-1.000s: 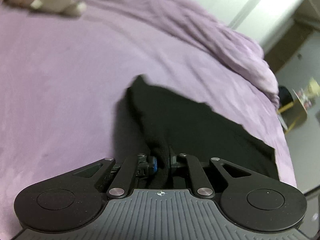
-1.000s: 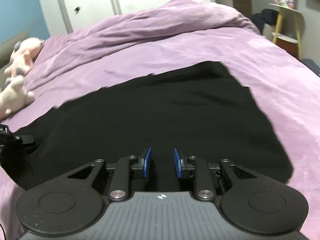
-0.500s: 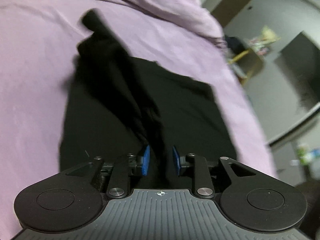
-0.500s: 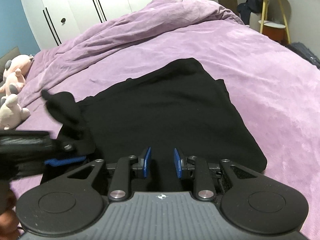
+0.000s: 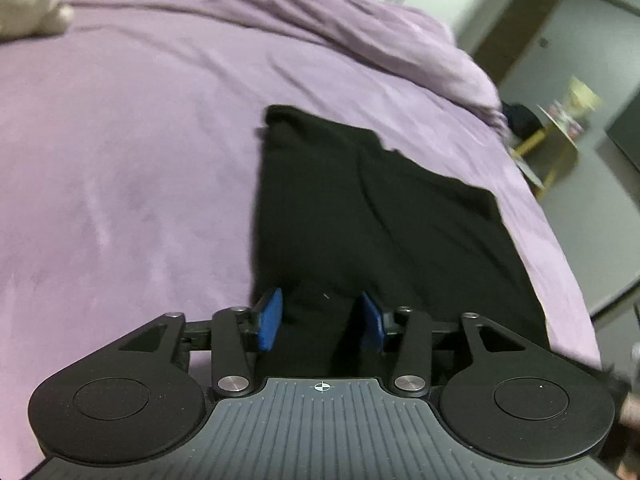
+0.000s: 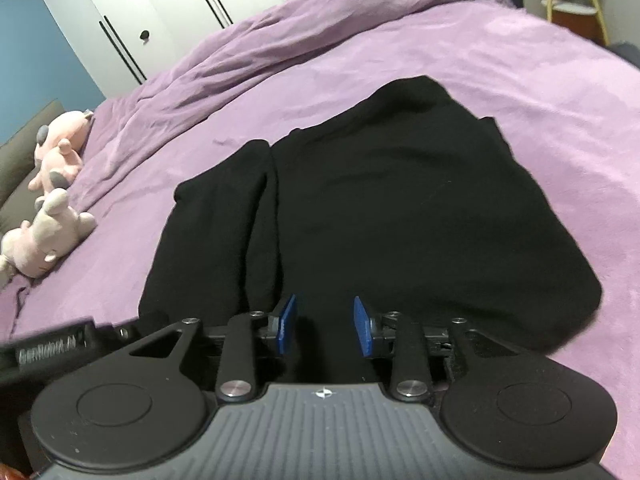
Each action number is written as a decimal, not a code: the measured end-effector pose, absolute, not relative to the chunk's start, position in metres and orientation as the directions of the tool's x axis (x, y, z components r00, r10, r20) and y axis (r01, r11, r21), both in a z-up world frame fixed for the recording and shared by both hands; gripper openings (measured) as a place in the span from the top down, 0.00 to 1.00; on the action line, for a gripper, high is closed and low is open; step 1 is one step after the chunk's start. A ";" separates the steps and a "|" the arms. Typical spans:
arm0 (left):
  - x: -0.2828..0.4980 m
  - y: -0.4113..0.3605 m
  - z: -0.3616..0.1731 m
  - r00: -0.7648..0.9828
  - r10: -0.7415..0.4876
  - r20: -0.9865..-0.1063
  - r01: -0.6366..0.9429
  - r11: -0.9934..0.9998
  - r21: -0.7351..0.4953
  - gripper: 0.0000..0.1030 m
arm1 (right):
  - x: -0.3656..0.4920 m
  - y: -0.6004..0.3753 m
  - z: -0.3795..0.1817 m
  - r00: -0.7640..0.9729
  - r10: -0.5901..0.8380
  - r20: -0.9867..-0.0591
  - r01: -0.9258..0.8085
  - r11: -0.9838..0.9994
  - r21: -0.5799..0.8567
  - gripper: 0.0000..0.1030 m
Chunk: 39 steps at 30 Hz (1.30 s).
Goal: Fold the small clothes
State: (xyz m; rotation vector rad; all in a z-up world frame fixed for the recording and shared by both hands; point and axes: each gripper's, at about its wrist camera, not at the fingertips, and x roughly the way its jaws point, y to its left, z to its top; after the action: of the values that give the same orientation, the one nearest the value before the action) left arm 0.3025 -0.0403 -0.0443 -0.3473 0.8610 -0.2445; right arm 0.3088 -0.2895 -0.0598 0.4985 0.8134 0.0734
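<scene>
Where it is: a black garment (image 6: pixel 400 200) lies flat on a purple bedspread (image 5: pixel 120 160), near the front edge of the bed, right under both grippers.

Garment shape: the left part looks folded in over the rest, so there's a long ridge or seam running away from the camera in the right wrist view. It's all plain black, so I honestly can't tell what kind of clothing it is.

Left gripper (image 5: pixel 320 322): jaws are opening, blue pads well apart. Black cloth sits between them, but the pads don't look like they're pressing on it, so I'd call it let go.

Right gripper (image 6: pixel 325 326): same deal, jaws opening, with a gap between the blue pads. Cloth is under and between them, nothing pinched as far as I can see.

The two tools: part of the left gripper pokes into the lower left corner of the right wrist view, blurry, just beside the garment's near-left corner.

Other stuff on the bed: two plush toys (image 6: pixel 52 208) off to the left, well apart from the garment, and a bunched-up purple duvet (image 6: pixel 280 40) along the far side.

Background: white wardrobe doors (image 6: pixel 160 8) behind the bed and a small yellow-legged side table (image 5: pixel 556 148) off to the right.
</scene>
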 end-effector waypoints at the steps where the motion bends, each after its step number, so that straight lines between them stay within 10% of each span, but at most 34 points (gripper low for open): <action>1: 0.301 -0.036 -0.041 0.633 -0.351 -0.690 0.078 0.916 -0.394 0.53 | 0.314 -0.293 -0.059 0.694 0.282 -0.663 0.124 0.859 0.496 0.63; 8: 0.318 -0.019 -0.039 0.676 -0.294 -0.675 -0.041 0.900 -0.434 0.51 | 0.376 -0.285 -0.080 0.628 0.468 -0.621 0.094 0.747 0.658 0.46; 14: 0.331 -0.016 -0.057 0.646 -0.370 -0.668 -0.076 0.840 -0.538 0.48 | 0.396 -0.262 -0.083 0.608 0.516 -0.603 0.043 0.737 0.674 0.65; 20: 0.332 -0.023 -0.055 0.635 -0.348 -0.690 -0.076 0.860 -0.504 0.47 | 0.397 -0.240 -0.071 0.624 0.400 -0.672 -0.013 0.865 0.502 0.90; 31: 0.325 -0.064 -0.040 0.613 -0.388 -0.688 0.037 0.884 -0.465 0.38 | 0.344 -0.272 -0.033 0.748 -0.051 -0.661 0.084 0.996 0.018 0.93; 39: 0.328 -0.088 -0.057 0.554 -0.400 -0.730 0.046 0.890 -0.453 0.41 | 0.340 -0.343 -0.058 0.739 0.130 -0.662 0.157 0.921 0.356 0.80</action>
State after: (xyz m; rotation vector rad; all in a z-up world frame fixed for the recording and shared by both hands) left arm 0.3277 -0.0877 -0.0571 -0.4092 0.9533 -0.2727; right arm 0.3405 -0.3433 -0.0578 0.4085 0.7450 -0.0155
